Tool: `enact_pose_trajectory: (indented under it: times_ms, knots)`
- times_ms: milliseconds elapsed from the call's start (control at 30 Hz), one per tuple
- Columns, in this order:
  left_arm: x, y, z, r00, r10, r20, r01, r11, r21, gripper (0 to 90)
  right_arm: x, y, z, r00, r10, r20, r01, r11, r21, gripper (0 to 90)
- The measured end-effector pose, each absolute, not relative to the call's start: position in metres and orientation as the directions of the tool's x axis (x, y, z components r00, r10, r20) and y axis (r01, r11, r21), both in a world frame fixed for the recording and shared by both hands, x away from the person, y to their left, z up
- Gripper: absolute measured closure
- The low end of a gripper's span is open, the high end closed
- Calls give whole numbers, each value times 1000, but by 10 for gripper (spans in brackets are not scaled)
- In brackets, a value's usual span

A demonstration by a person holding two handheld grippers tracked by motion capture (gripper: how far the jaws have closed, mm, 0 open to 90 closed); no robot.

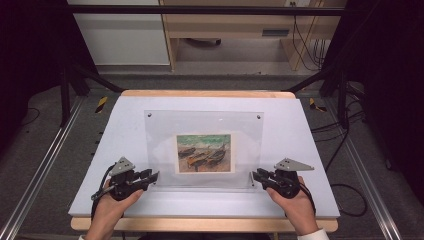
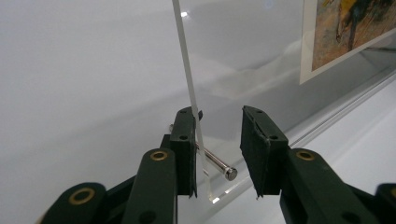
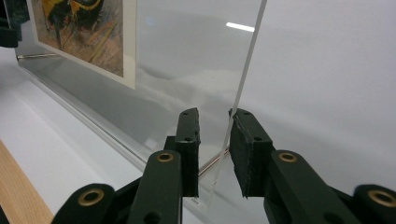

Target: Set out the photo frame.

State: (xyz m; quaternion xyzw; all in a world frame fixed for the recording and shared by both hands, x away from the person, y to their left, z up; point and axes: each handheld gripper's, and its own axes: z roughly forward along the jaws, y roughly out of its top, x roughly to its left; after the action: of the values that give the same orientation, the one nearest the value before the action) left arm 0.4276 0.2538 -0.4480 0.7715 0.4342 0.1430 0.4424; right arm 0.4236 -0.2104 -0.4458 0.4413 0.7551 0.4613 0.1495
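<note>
A clear acrylic picture frame [image 1: 160,131] stands on the white board [image 1: 300,150], holding a small painting of boats [image 1: 204,153]. My left gripper [image 1: 152,176] is at its lower left corner. In the left gripper view the clear sheet's edge [image 2: 187,74] rises along one pad [image 2: 186,140], a metal pin [image 2: 217,163] crosses the gap, and the other pad stands clear. My right gripper [image 1: 255,175] is at the lower right corner. There the sheet's edge [image 3: 247,65] touches one pad [image 3: 243,140], and the other pad is apart from it. Both grippers are open around the sheet.
The white board lies on a wooden table whose front edge [image 1: 200,224] shows between the person's hands. Metal rails [image 1: 45,165] run along both sides. Cables [image 1: 345,190] lie on the floor at the right. Cabinets stand beyond the table.
</note>
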Motion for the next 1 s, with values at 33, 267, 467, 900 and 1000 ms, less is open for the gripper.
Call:
enact_pose_trajectory:
  times_ms: [33,267,467,900,1000]
  knots:
    - [427,254,-448,583,796,-162,543,-234,806,657,423,-210,-446,-564,805,181,530,185,828,735]
    - [425,253,-448,585,796,-153,546,-247,801,657,420,-210,-446,-565,805,180,532,189,825,737]
    - [423,253,-449,588,796,-147,548,-258,796,658,417,-210,-447,-564,806,182,540,193,819,738]
    - [420,252,-450,596,791,-137,546,-275,791,665,414,-211,-448,-570,802,180,540,201,817,739]
    - [418,251,-450,598,791,-133,547,-281,788,666,413,-210,-448,-568,803,181,543,200,815,738]
